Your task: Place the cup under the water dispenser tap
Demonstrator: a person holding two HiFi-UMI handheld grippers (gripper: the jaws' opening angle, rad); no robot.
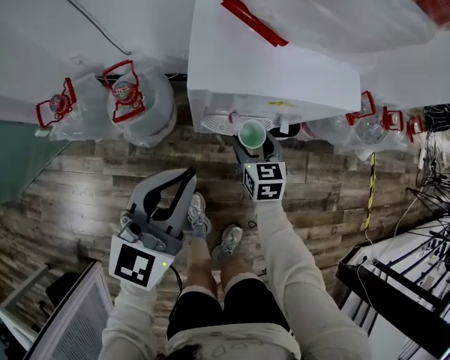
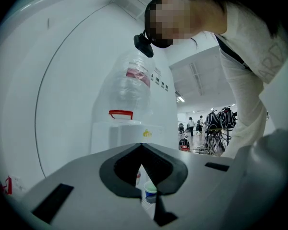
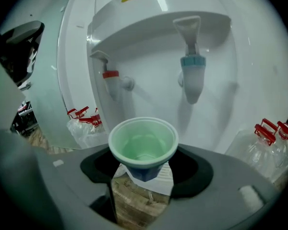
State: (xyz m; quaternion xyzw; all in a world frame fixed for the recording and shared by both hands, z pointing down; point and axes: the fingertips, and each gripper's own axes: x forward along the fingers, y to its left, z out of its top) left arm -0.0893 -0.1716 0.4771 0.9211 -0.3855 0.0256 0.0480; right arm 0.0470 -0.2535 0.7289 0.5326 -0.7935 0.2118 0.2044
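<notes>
A small cup [image 3: 143, 145], green inside with a white rim and blue outside, stands upright between the jaws of my right gripper [image 3: 143, 174], which is shut on it. It hangs in front of the white water dispenser [image 1: 274, 58], below and between the red tap [image 3: 110, 75] and the blue tap [image 3: 192, 75], and above the drip tray [image 1: 226, 118]. In the head view the cup [image 1: 251, 135] is at the dispenser's front. My left gripper [image 1: 184, 178] hangs lower left, shut and empty. Through its slit the cup [image 2: 150, 191] shows small.
Large water bottles with red handles [image 1: 135, 100] lie on the wood floor left of the dispenser, and more bottles [image 1: 367, 122] lie to its right. A dark rack and cables [image 1: 420, 276] stand at the right. The person's shoes [image 1: 210, 227] are below the grippers.
</notes>
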